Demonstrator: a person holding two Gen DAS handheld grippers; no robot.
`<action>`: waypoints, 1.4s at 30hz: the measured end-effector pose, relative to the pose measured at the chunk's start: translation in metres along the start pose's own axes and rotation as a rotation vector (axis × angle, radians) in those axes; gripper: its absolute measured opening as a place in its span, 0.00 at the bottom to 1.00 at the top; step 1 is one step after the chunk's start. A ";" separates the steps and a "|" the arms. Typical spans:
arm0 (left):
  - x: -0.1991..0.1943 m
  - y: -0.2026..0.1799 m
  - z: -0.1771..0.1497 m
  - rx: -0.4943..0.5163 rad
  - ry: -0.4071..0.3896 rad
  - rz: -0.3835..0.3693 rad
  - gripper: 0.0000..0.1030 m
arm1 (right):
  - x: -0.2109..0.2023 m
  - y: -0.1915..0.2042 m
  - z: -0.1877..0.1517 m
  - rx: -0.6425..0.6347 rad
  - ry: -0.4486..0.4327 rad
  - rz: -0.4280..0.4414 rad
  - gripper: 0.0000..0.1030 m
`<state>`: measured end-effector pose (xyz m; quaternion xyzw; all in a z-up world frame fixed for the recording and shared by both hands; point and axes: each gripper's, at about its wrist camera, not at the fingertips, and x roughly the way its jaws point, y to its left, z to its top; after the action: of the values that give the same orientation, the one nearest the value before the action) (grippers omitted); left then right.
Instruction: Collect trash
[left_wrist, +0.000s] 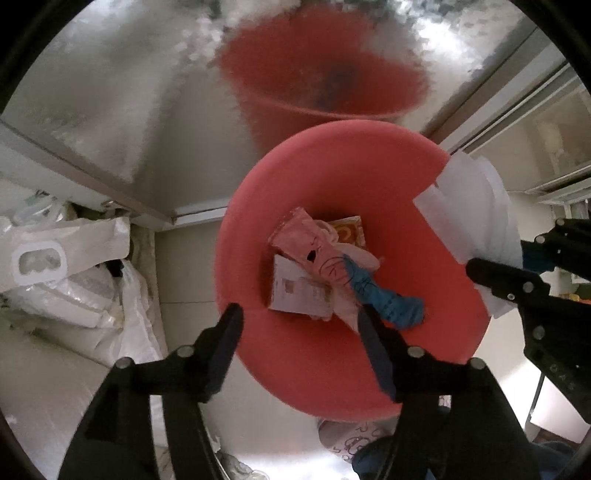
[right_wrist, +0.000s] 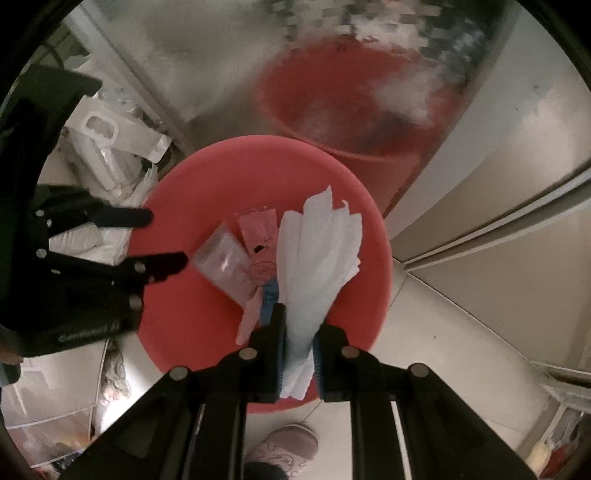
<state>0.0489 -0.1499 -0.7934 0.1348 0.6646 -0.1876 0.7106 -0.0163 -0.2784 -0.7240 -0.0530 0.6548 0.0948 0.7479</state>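
A red bin (left_wrist: 314, 365) (right_wrist: 177, 317) stands on the floor below both grippers. In it lie a pink wrapper (left_wrist: 314, 247) (right_wrist: 258, 236), a blue scrap (left_wrist: 388, 302), a printed paper slip (left_wrist: 295, 288) and a clear packet (right_wrist: 225, 262). My left gripper (left_wrist: 297, 314) (right_wrist: 162, 240) hangs open over the bin, with nothing pressed between its fingers. My right gripper (right_wrist: 301, 325) (left_wrist: 498, 277) is shut on a bunch of white tissue paper (right_wrist: 321, 251) (left_wrist: 469, 206), which fans out over the bin's right side.
A shiny metal panel (left_wrist: 129, 110) behind the bin mirrors it. White plastic bags (left_wrist: 74, 266) pile up on the floor to the left. A pink slipper (right_wrist: 284, 450) shows at the bin's near side. Sliding-door rails (right_wrist: 498, 229) run on the right.
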 end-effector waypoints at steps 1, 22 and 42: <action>-0.003 0.000 -0.001 -0.005 -0.002 -0.001 0.70 | 0.000 0.000 -0.001 -0.002 0.001 0.004 0.12; -0.222 -0.003 -0.042 -0.105 -0.054 0.043 0.86 | -0.172 0.024 0.002 0.002 -0.085 -0.002 0.63; -0.563 -0.026 -0.076 -0.205 -0.275 0.067 0.87 | -0.505 0.069 -0.001 0.129 -0.302 -0.035 1.00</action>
<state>-0.0567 -0.0902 -0.2381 0.0567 0.5719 -0.1117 0.8107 -0.0947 -0.2475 -0.2218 -0.0013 0.5387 0.0465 0.8412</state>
